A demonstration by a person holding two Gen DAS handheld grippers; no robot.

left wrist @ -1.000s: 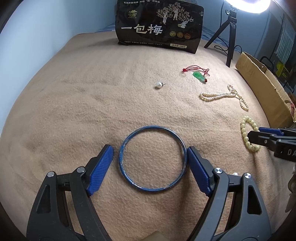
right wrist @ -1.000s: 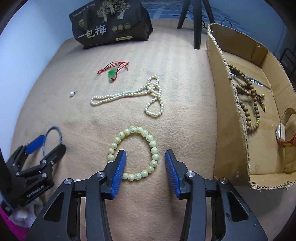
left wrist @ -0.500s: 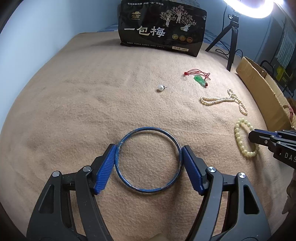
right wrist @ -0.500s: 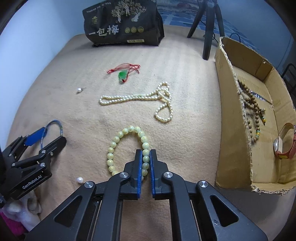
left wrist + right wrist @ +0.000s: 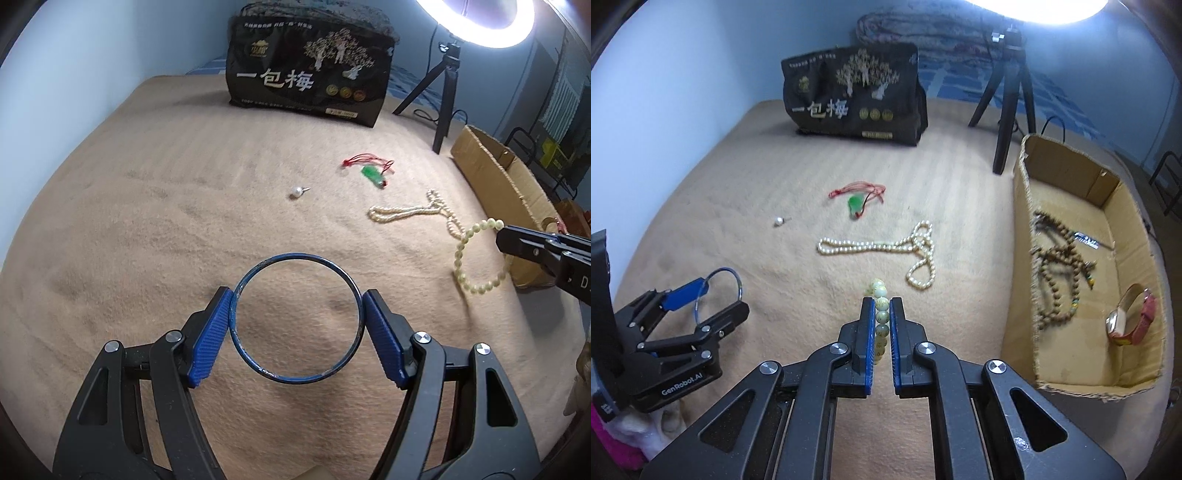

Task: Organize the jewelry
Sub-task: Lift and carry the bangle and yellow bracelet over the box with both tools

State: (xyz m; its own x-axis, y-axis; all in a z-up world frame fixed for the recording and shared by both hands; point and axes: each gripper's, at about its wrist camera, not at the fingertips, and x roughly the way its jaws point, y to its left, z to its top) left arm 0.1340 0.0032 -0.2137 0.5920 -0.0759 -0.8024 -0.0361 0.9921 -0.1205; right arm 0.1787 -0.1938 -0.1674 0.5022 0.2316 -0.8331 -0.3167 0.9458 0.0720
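My left gripper [image 5: 295, 314] is shut on a blue bangle [image 5: 295, 255] and holds it above the tan blanket; both also show in the right wrist view, gripper [image 5: 701, 302] and bangle [image 5: 733, 275]. My right gripper [image 5: 882, 306] is shut on a pale green bead bracelet [image 5: 881, 325], lifted off the blanket; the bracelet hangs from it in the left wrist view [image 5: 460, 254]. A pearl necklace [image 5: 879, 247], a green pendant on red cord [image 5: 855, 203] and a pearl stud [image 5: 779, 221] lie on the blanket.
A cardboard box [image 5: 1027, 266] at the right holds a wooden bead string [image 5: 1056, 280] and a red-strapped watch [image 5: 1130, 317]. A black bag [image 5: 853, 96] and a tripod [image 5: 1008, 110] stand at the back. The blanket [image 5: 147, 221] covers the surface.
My left gripper closed on the blue bangle and lifted it. My right gripper closed on the green bead bracelet and raised it off the blanket.
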